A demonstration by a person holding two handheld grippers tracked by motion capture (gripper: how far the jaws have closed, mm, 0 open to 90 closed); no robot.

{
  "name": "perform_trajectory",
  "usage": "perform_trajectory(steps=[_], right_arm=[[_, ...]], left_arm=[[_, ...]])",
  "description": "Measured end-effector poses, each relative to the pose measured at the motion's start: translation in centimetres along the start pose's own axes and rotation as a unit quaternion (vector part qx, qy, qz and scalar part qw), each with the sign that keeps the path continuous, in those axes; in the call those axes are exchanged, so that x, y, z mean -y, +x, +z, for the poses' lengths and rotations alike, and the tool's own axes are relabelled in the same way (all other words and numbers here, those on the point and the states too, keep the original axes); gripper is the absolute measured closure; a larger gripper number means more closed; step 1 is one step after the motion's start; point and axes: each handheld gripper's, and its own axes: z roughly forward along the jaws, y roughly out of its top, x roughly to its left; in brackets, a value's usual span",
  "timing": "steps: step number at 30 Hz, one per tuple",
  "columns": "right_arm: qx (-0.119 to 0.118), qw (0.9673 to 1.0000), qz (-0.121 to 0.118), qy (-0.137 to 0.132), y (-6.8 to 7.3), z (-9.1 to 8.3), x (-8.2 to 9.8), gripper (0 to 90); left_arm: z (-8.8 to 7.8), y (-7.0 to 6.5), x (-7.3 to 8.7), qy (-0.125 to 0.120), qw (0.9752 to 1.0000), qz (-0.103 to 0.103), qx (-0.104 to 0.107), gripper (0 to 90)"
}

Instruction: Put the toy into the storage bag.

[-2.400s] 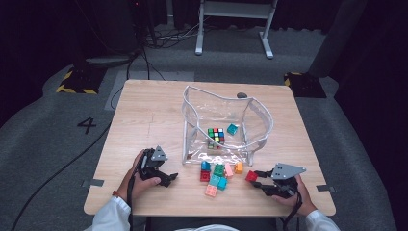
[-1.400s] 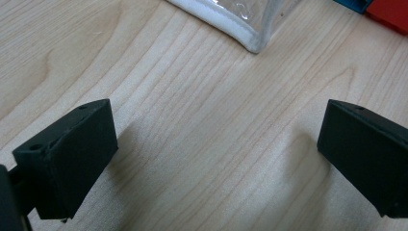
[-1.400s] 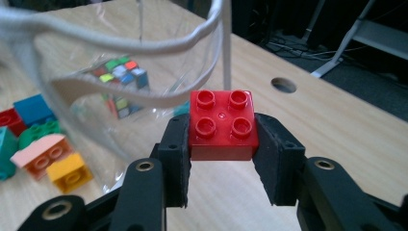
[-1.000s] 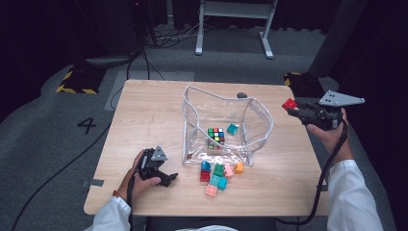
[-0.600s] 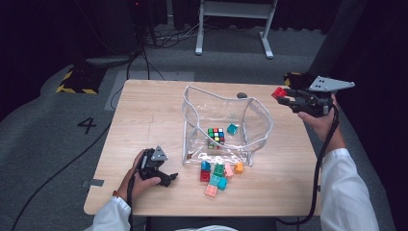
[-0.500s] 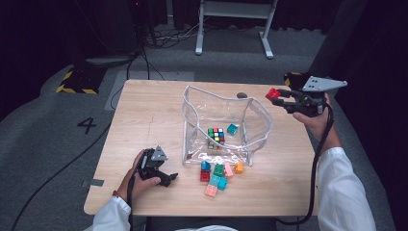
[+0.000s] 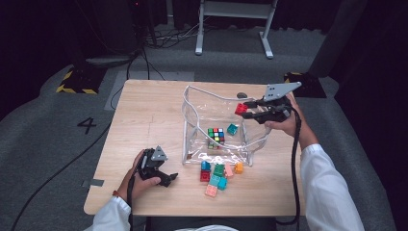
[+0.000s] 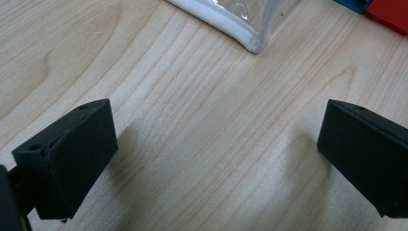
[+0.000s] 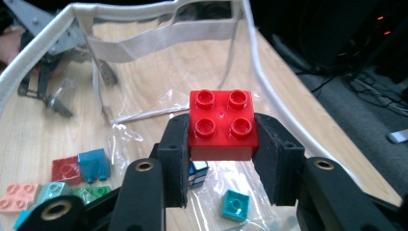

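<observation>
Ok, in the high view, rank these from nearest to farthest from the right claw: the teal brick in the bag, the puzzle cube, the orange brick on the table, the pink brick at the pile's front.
From the right claw, shut on the red brick:
1. Teal brick, inside the clear bag, just below the claw.
2. Puzzle cube, inside the bag, left of the teal brick.
3. Orange brick, on the table outside the bag's front.
4. Pink brick, nearest the person.

1. Left tool [image 7: 166,177]: black body, small grey three-cornered plate on top, black cable trailing near.
2. Left tool's jaws, left gripper view: two blocky matte black pads [image 8: 67,156], small round holes in the top faces.
3. Right tool [image 7: 250,109]: black frame, larger grey three-cornered plate with small holes, black cable running along the arm.
4. Right tool, right gripper view: black arms, brass-ringed pivot holes, foam-like black pads [image 9: 175,154].
5. Person wears white long sleeves [image 7: 327,192] on both arms.
</observation>
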Motion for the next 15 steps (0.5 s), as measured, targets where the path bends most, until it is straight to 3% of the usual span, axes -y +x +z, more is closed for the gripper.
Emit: perform_trajectory(steps=[6, 10, 15], right_arm=[[-0.018, 0.9977, -0.021, 0.061, 0.3, 2.1, -1.0, 59.2], [-0.020, 0.9932, -0.032, 0.111, 0.3, 3.5, -1.3, 59.1], [-0.025, 0.9888, -0.038, 0.142, 0.1, 4.4, -1.3, 59.2]], left_arm=[[0.0, 0.0, 0.0, -0.001, 1.0000, 0.002, 0.000, 0.4], [0.0, 0.0, 0.0, -0.001, 1.0000, 0.002, -0.001, 0.4], [0.0, 0.0, 0.0, 0.000, 1.0000, 0.000, 0.000, 0.4]])
